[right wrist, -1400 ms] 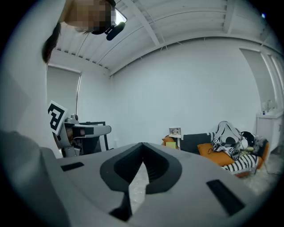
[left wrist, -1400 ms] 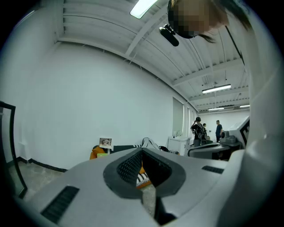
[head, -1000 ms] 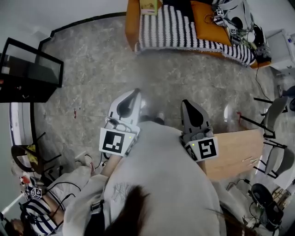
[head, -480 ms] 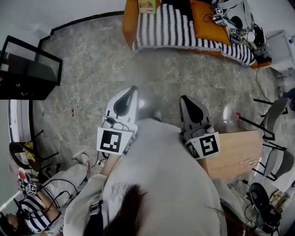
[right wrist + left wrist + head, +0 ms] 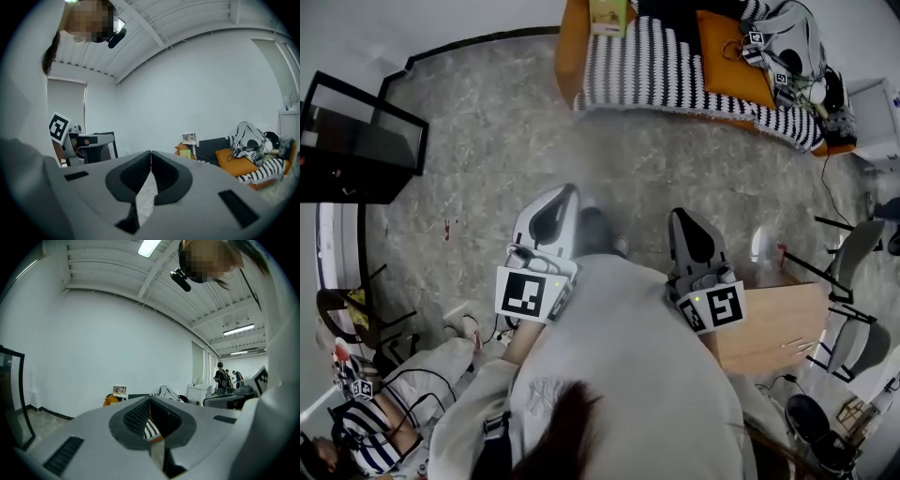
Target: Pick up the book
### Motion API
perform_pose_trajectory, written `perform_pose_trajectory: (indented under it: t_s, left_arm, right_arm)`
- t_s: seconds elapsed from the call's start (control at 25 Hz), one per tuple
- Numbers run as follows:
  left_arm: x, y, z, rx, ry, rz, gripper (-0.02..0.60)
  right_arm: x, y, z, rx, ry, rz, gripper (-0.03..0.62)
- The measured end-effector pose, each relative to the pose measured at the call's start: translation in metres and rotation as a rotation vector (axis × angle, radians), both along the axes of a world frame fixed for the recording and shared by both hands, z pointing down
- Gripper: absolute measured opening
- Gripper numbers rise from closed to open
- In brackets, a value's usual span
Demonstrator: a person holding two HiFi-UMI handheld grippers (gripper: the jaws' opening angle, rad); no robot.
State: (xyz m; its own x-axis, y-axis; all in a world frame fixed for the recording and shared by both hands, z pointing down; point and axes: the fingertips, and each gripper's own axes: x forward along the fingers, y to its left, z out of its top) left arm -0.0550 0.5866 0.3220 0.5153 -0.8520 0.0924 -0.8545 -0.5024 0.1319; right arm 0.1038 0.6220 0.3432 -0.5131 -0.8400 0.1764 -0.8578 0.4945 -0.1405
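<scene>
2 tongs: left gripper point(image 5: 571, 188) and right gripper point(image 5: 678, 213), both clenched tip to tip, empty, above the floor point(image 5: 487, 141)
book point(image 5: 607, 14): far left corner of the sofa point(image 5: 572, 56), well apart from both

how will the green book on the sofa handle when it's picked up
The book looks small and thin, so it is probably light. It rests on the soft sofa, so pressing may sink or shift it. It is too far off to judge whether its cover is stiff or slippery.
</scene>
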Motion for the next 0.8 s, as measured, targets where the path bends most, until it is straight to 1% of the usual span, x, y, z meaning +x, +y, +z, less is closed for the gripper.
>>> perform_pose_trajectory:
  t_s: [0.16,0.28,0.44,0.56,0.68,0.8]
  left_arm:
    - [-0.017,-0.039,0.006,-0.024,0.002,-0.009,0.009]
    - [-0.032,-0.076,0.001,-0.018,0.001,-0.008,0.009]
    - [-0.047,-0.115,-0.008,-0.007,0.005,0.032,0.009]
    - [-0.053,-0.137,-0.011,-0.004,0.033,0.069,0.009]
    - [-0.063,-0.152,-0.016,-0.009,0.063,0.086,0.009]
    - [-0.070,-0.161,-0.014,-0.012,0.070,0.096,0.009]
  right_arm:
    - [-0.013,-0.041,0.002,-0.003,-0.003,0.011,0.020]
    - [-0.029,-0.081,-0.005,-0.004,0.003,0.000,0.020]
    - [-0.052,-0.121,-0.026,0.025,0.010,0.018,0.020]
    - [-0.065,-0.138,-0.028,0.020,-0.007,0.064,0.020]
    - [-0.076,-0.149,-0.021,0.000,-0.018,0.109,0.020]
    - [-0.083,-0.158,-0.020,-0.010,-0.015,0.114,0.020]
